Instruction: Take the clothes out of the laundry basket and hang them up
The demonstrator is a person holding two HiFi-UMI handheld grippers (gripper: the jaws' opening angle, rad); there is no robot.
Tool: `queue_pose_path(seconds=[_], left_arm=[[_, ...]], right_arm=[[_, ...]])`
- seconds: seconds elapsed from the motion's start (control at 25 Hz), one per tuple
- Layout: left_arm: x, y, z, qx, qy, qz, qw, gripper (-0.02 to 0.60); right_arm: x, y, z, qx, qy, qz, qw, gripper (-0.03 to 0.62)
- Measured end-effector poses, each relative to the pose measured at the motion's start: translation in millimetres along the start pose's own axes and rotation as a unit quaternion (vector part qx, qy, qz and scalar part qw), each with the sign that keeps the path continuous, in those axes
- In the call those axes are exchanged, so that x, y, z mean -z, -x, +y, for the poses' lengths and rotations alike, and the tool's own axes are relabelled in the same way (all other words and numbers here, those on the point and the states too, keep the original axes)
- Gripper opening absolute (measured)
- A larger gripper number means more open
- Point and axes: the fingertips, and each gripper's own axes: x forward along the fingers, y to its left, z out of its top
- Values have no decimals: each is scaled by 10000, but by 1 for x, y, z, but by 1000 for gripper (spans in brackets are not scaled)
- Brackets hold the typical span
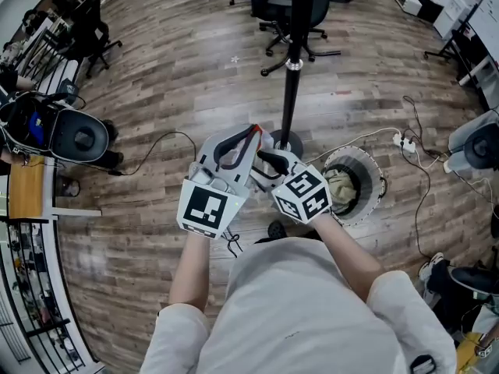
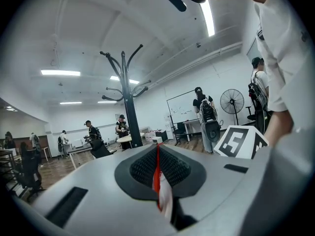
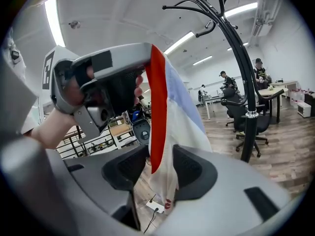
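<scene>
Closure of the left gripper point(image 2: 158, 167) is complete: its jaws are pinched on the red-edged rim of a white and pale blue garment point(image 3: 172, 117). The right gripper point(image 3: 158, 165) stands with jaws well apart; the garment hangs down between them, and neither pad presses on it.

Both forearms reach forward from the torso, and the two grippers sit close together, marker cubes turned back toward the person. Seen from the right gripper view, the left gripper is above and to the left of the right one, holding the top of the garment. The left gripper points roughly level; the right one tips slightly downward.

The coat stand point(image 1: 291, 92) rises directly ahead of both grippers, its hooks above them and its base just beyond their tips. The laundry basket point(image 1: 376, 179) stands on the wooden floor point(image 1: 156, 84), below and to the right of the right gripper, with pale clothes point(image 1: 340, 185) inside. A cable point(image 1: 160, 142) runs across the floor to the left of the left gripper. Office chairs point(image 1: 292, 10) stand beyond the stand, well apart from the grippers.
</scene>
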Motion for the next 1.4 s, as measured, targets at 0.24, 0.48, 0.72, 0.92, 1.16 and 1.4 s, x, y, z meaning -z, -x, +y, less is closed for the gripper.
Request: queue_pose_path(seconds=[0.24,0.48,0.72,0.92,1.16,1.4], left_arm=[[3,3,5,-60,177,69,9998,25],[10,-2,13,-176,156,100,9997,25],[25,-5,28,-371,219,228,9988,25],[29,-9,34,-434,292,292,9982,25],[28,-25,45,-590,225,357,9974,25],[19,-42,63,-816,170,384,9958,25]], right_arm=[[-2,-3,-8,281,-23,14,9996,49],[10,19,-17,242,130,204,9994,32],[16,38,-32,210,33,230,9995,21],[11,45,-44,194,74,200,9996,12],[-6,51,-69,317,285,58,9991,9],[-38,55,-102,460,408,-98,9981,9]])
